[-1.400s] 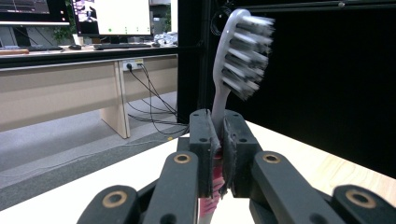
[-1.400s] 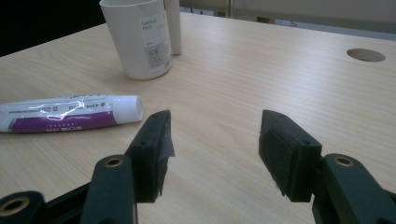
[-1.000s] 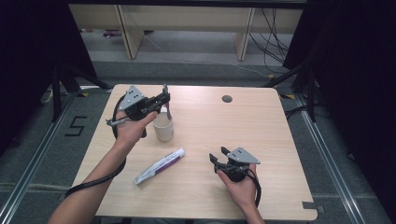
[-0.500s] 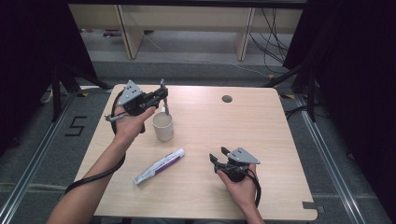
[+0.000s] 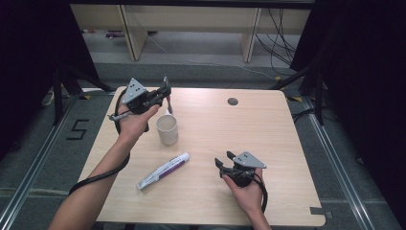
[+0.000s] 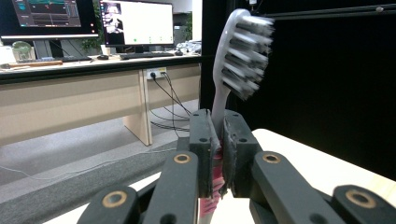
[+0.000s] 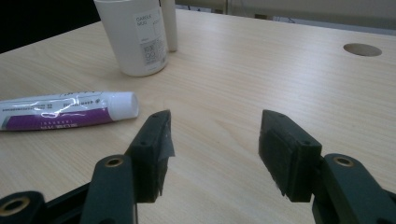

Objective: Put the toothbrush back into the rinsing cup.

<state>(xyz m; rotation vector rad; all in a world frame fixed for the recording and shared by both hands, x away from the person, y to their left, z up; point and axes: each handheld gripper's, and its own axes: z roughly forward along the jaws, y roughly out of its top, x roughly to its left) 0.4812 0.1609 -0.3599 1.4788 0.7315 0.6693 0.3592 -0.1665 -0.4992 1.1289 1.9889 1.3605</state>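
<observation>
Left gripper [image 5: 160,96]: jaws clamped on the handle of a toothbrush [image 6: 243,51], bristled head standing above the jaw tips, held off the worktop [image 5: 287,143]. White cup [image 5: 167,129] just below and beside those jaws. Right gripper [image 5: 224,162]: jaws spread wide, nothing between them, low over the worktop. Toothpaste tube [image 7: 65,109] lies ahead of the right jaws, toward their left; cup beyond it.
</observation>
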